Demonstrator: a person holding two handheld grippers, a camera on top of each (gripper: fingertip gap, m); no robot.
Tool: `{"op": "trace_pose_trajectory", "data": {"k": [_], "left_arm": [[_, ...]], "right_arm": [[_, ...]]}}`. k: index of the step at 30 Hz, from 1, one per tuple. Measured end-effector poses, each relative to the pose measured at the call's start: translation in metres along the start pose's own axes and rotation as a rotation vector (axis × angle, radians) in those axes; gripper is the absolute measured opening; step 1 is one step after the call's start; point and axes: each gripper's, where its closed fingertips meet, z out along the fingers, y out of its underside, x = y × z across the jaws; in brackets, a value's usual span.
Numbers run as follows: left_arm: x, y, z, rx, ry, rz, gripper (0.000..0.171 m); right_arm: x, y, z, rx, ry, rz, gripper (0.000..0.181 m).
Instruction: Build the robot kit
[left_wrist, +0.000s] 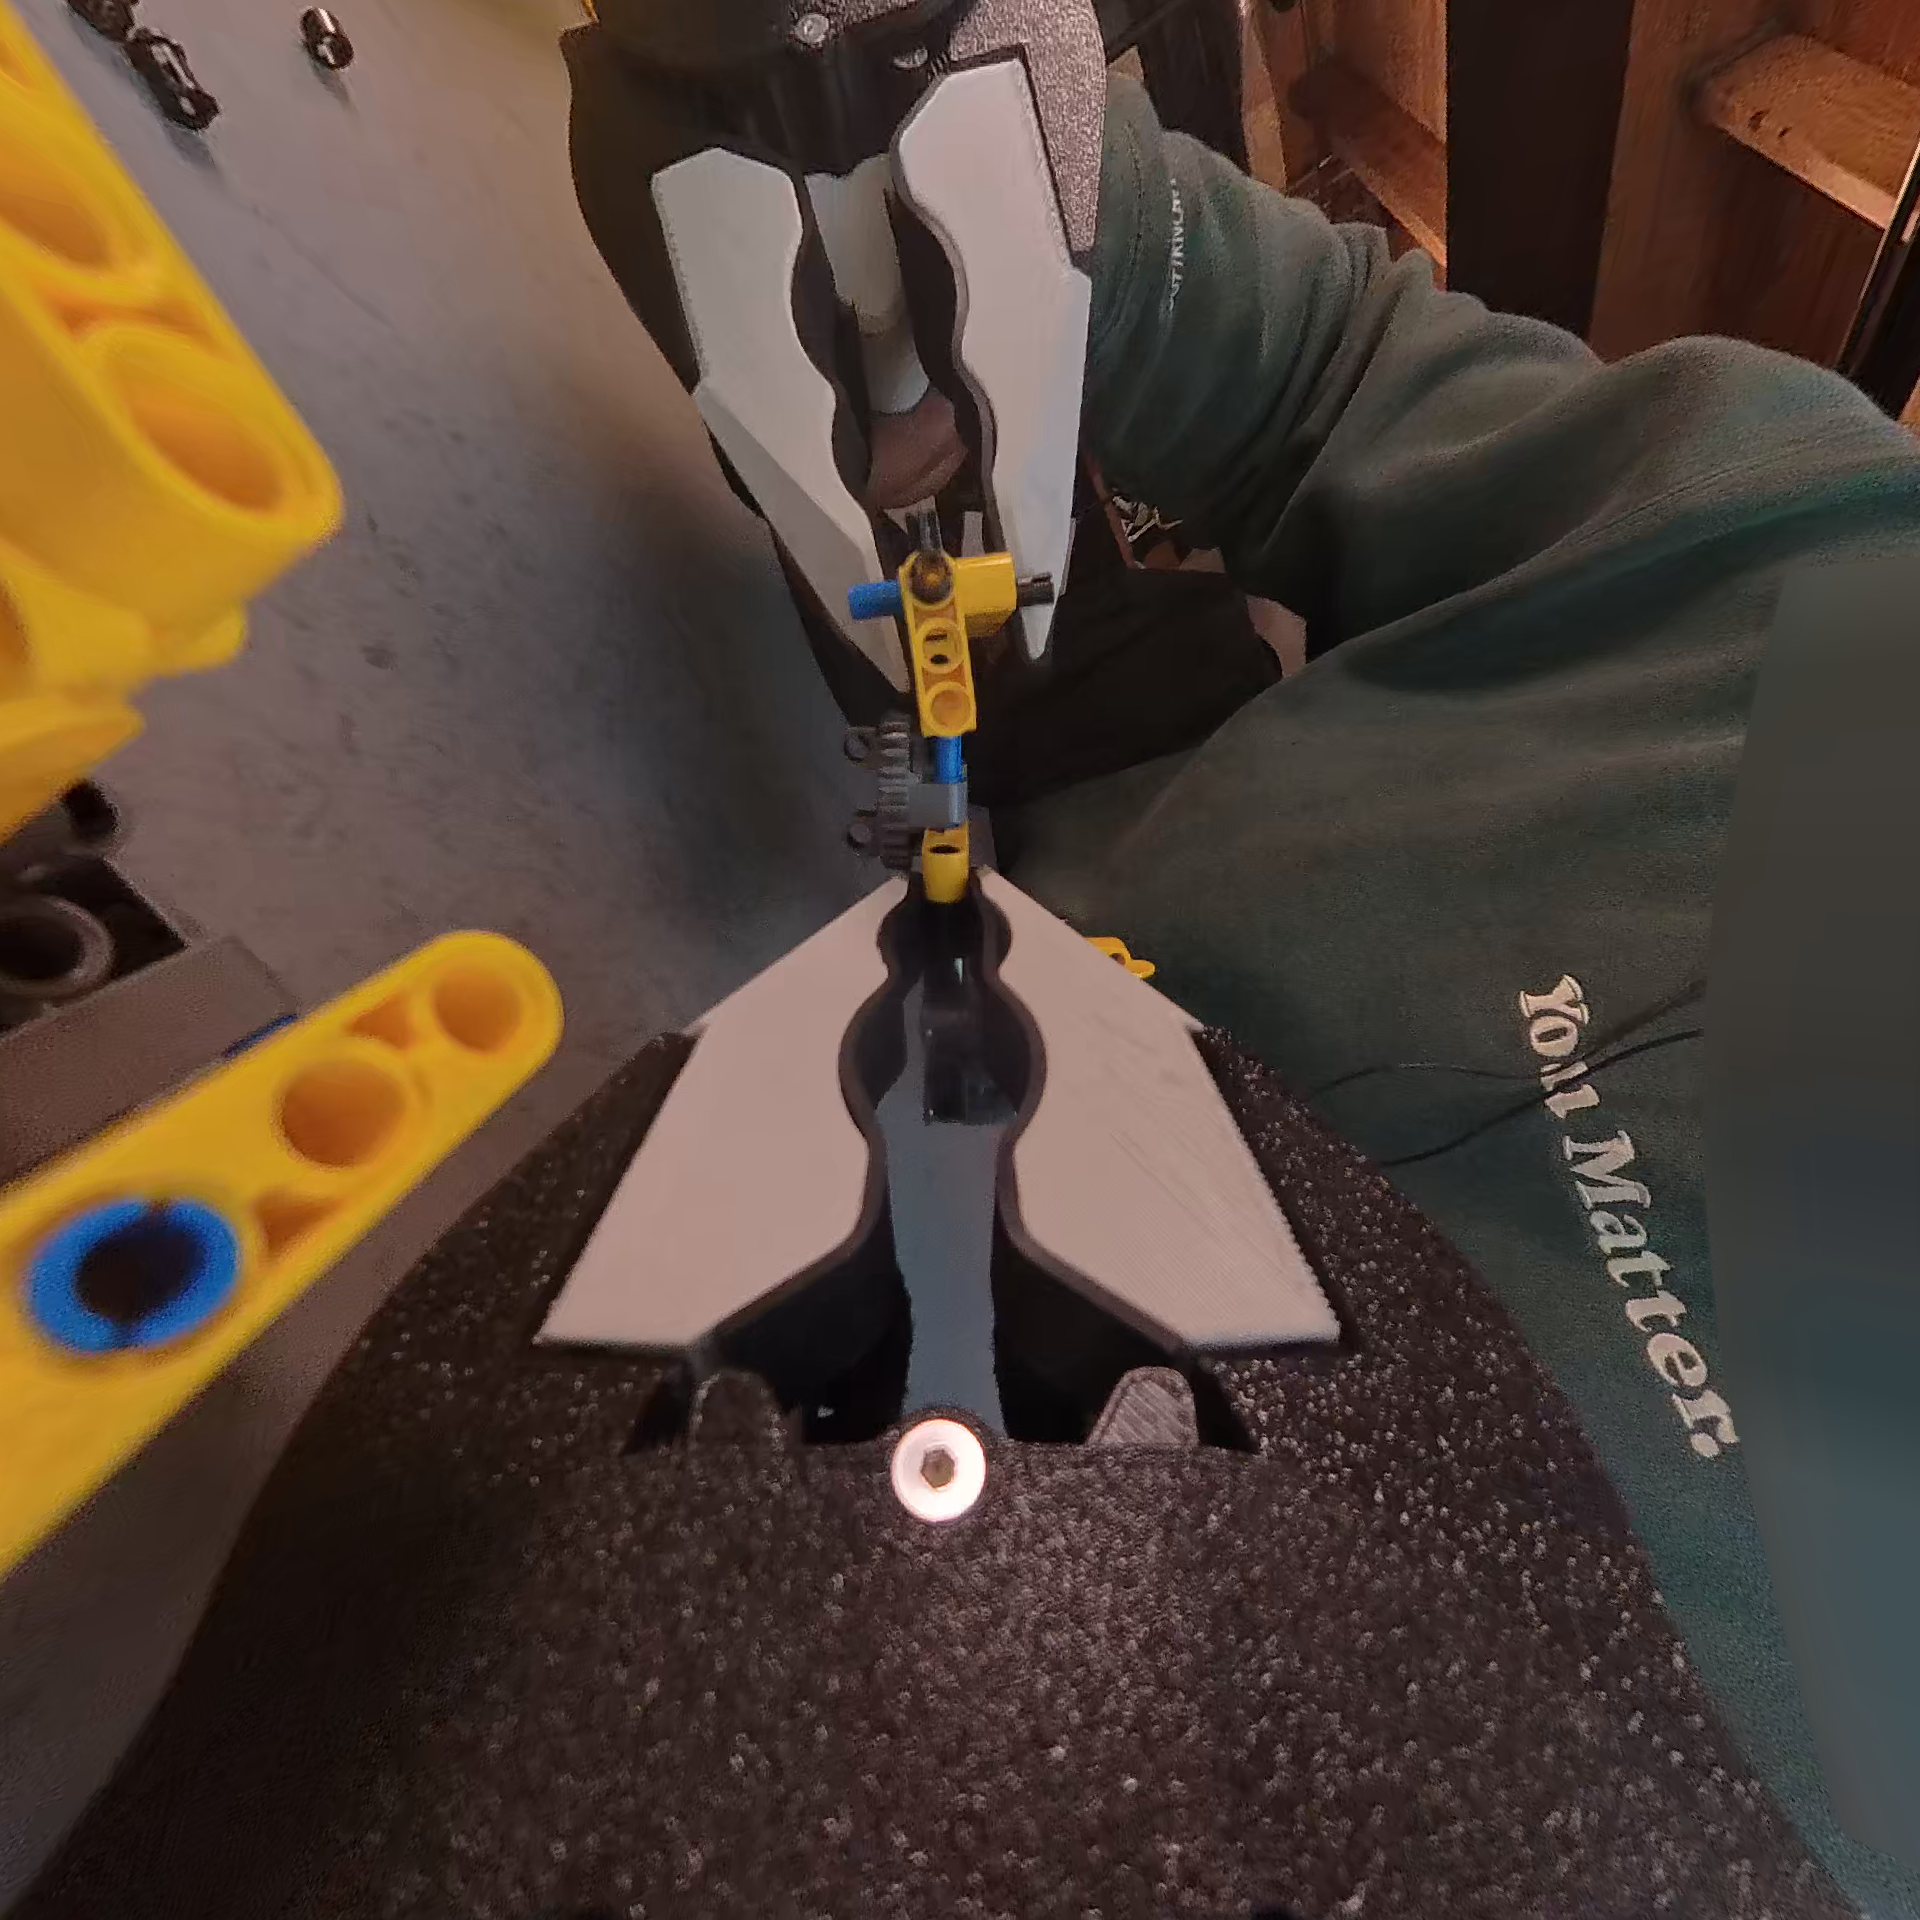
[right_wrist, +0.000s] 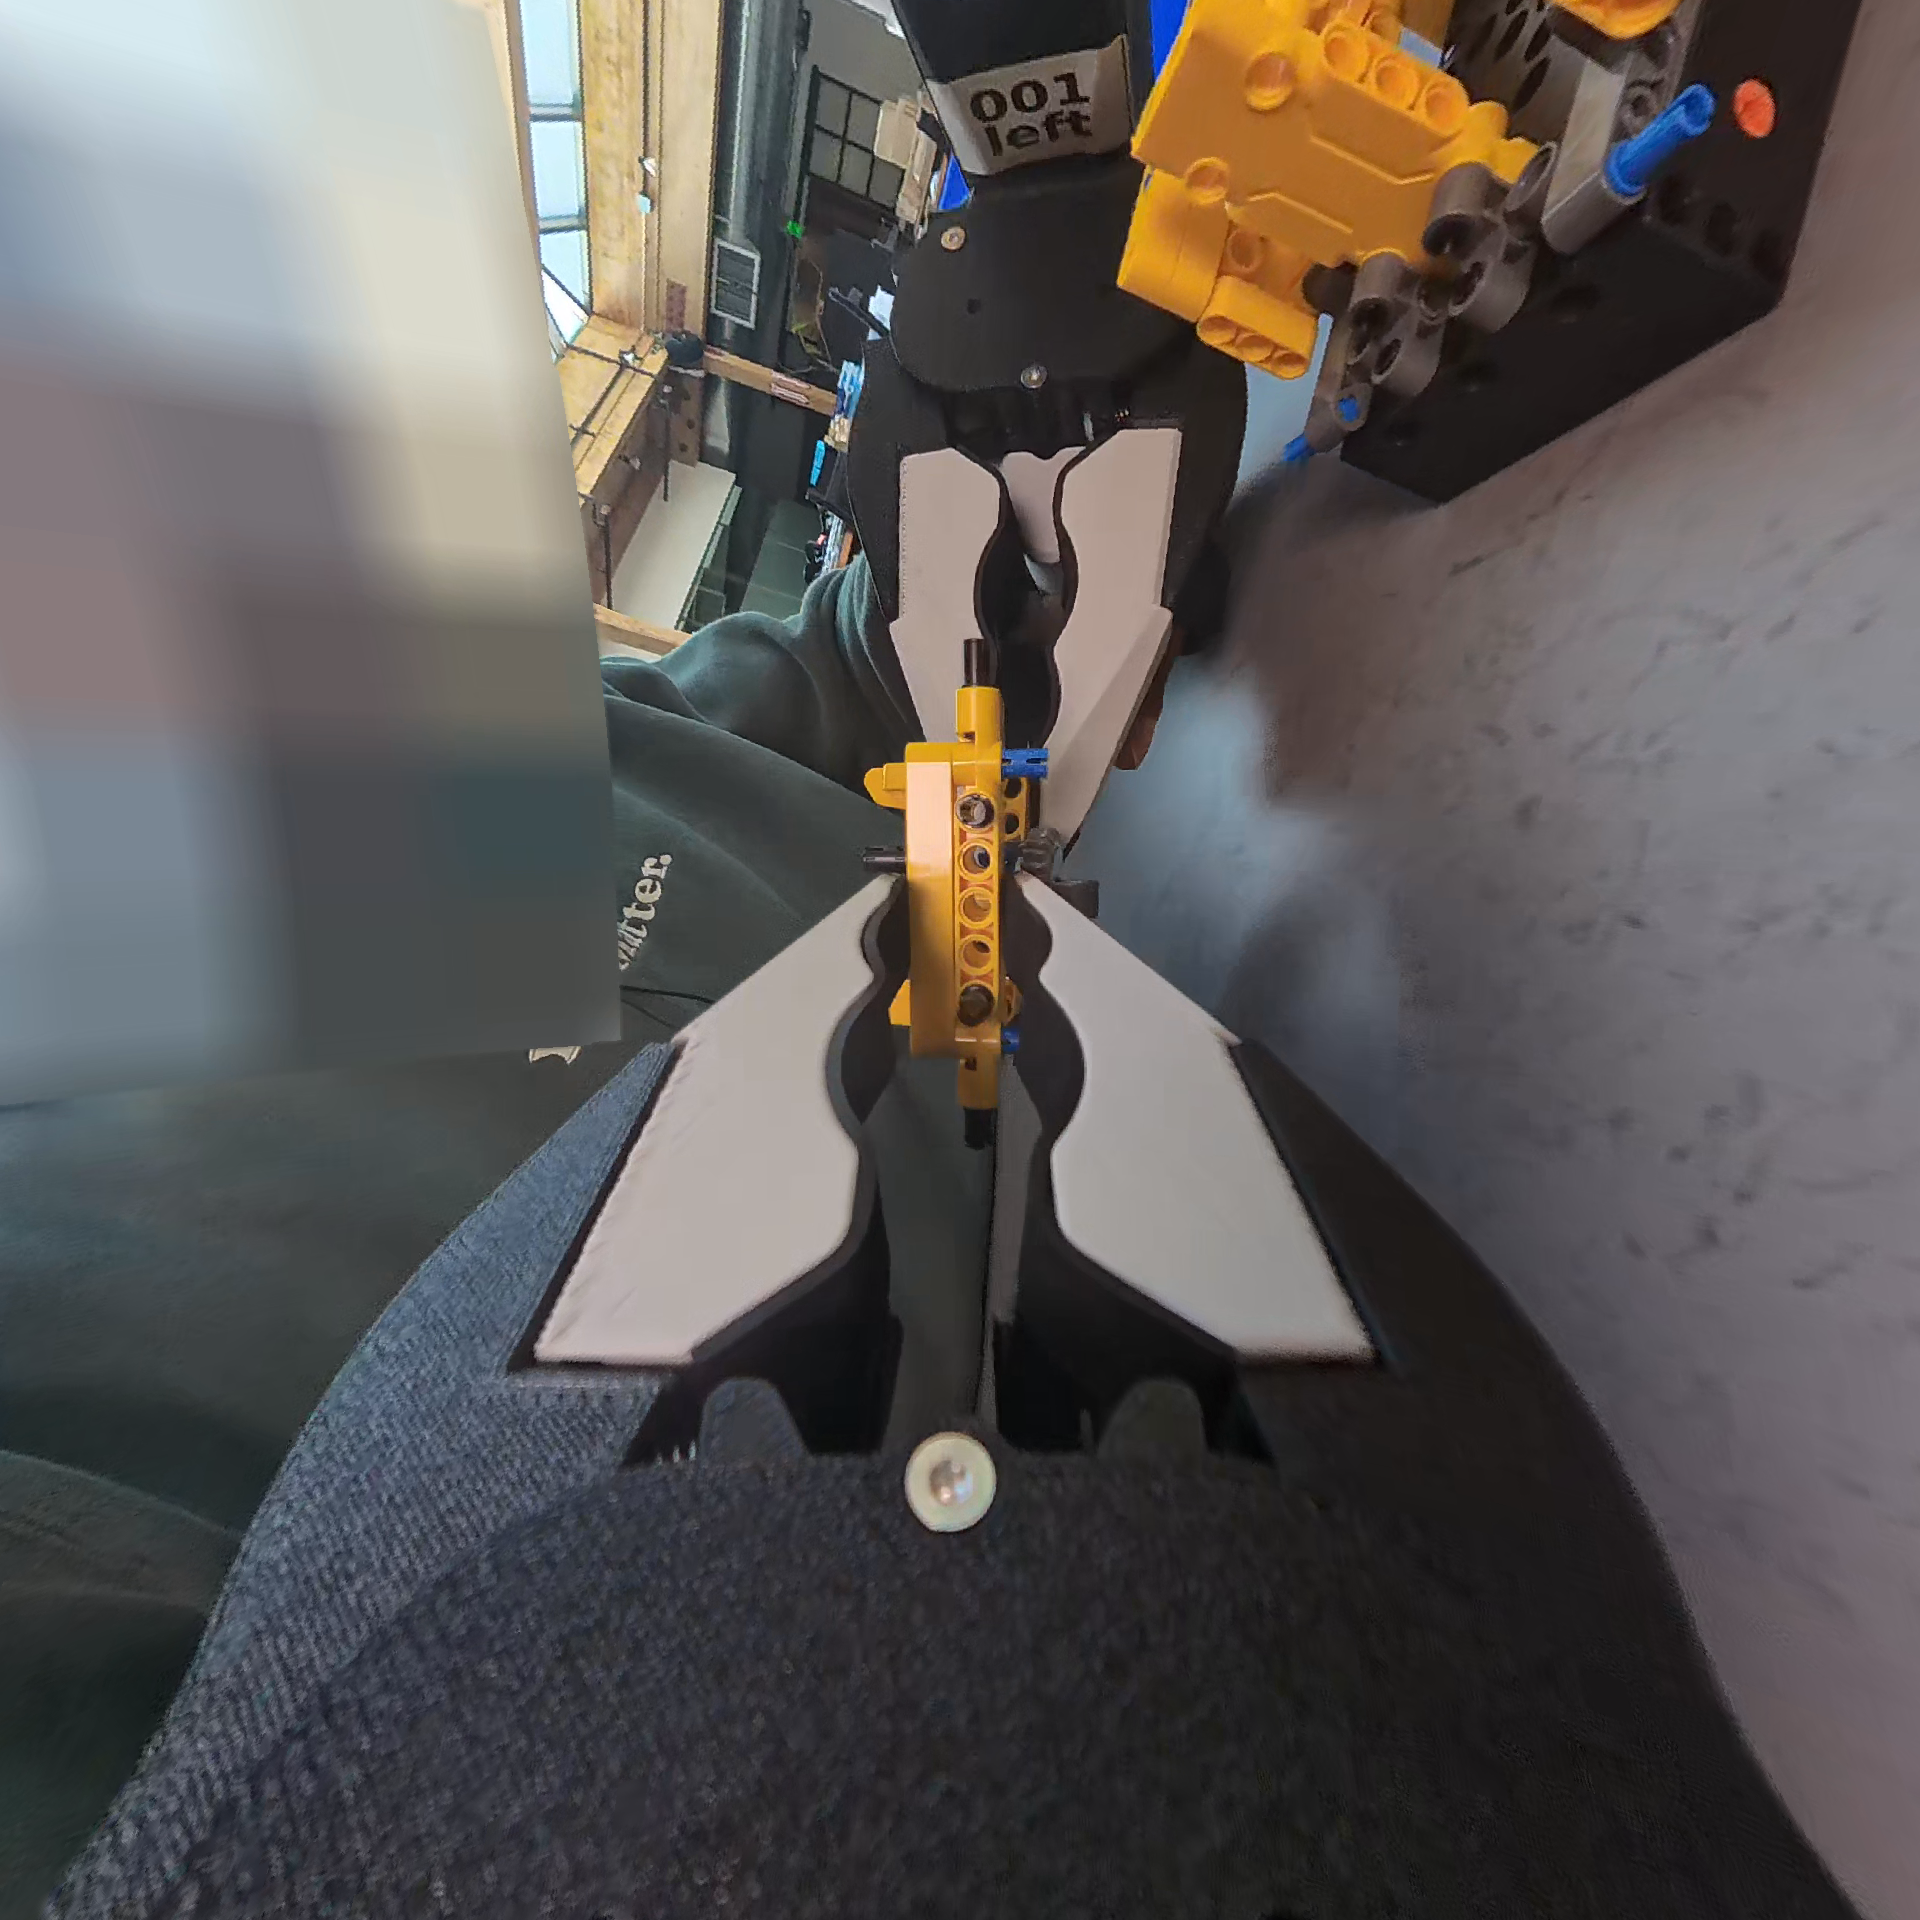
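Note:
A small brick-built assembly (left_wrist: 940, 665) of yellow holed beams, blue pins, black axles and a dark gear is held in the air between both grippers. My left gripper (left_wrist: 940, 883) is shut on its lower yellow end. My right gripper (left_wrist: 966, 655) comes in from the opposite side and is closed on its upper yellow cross piece. In the right wrist view the right gripper (right_wrist: 961, 883) clamps a long yellow beam of the assembly (right_wrist: 961, 914) edge-on. The left gripper (right_wrist: 1003, 800) faces it and grips the far end.
A large yellow brick-built model (right_wrist: 1299, 187) is fixed to a black block (right_wrist: 1662, 343) on the grey table (right_wrist: 1558, 935). Its beams (left_wrist: 312, 1122) loom close at the left. Small black parts (left_wrist: 171, 78) lie far left. A person's green sleeve (left_wrist: 1455, 727) fills the right. Left and right tips are no more than a few centimetres apart. From either gripper's tips it is about 12 cm to the black block (right_wrist: 1662, 343).

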Motion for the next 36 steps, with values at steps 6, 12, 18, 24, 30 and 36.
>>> {"op": "trace_pose_trajectory", "data": {"k": [6,12,18,24,30,36], "left_arm": [[-0.013,0.008,0.003,-0.038,-0.065,0.005,0.005],[-0.021,0.01,0.004,-0.048,-0.119,0.016,0.005],[-0.022,0.011,0.004,-0.051,-0.13,0.02,0.005],[-0.024,0.012,0.006,-0.063,-0.16,0.047,0.005],[-0.024,0.015,0.007,-0.078,-0.179,0.08,0.005],[-0.025,0.015,0.007,-0.076,-0.184,0.08,0.004]], "right_arm": [[0.016,0.007,0.002,-0.063,0.059,0.002,0.016],[0.022,0.01,0.002,-0.12,0.106,-0.065,0.015],[0.023,0.012,0.003,-0.169,0.135,-0.141,0.016],[0.026,0.014,0.003,-0.204,0.155,-0.151,0.016],[0.026,0.016,0.004,-0.245,0.151,-0.158,0.015],[0.028,0.016,0.005,-0.268,0.157,-0.153,0.015]]}}
